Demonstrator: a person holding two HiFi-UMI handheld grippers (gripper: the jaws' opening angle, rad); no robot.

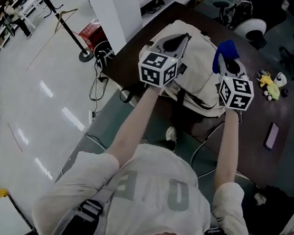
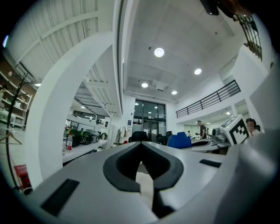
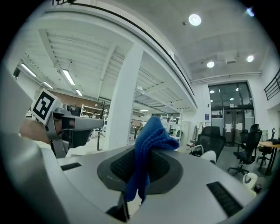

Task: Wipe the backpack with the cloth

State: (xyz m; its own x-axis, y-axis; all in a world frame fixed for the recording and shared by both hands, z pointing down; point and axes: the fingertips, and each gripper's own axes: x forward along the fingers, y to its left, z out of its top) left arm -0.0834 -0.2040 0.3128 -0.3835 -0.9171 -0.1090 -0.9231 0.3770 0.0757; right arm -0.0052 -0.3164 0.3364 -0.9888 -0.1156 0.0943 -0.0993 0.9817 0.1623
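- The tabletop [image 1: 252, 127] is dark brown and runs from the upper middle of the head view to the right edge; its near edge slants down across the centre.
- A cream backpack [image 1: 199, 62] with black straps lies on it at upper centre, covering much of the left end.
- A dark phone [image 1: 271, 136] lies flat at the right, well apart from the backpack.
- A small yellow clutter [image 1: 269, 86] sits at upper right; what it is cannot be made out.
- A little white object [image 1: 281, 79] rests just beside the yellow clutter.
- A thin pale cable [image 1: 212, 133] crosses the near edge below the backpack.
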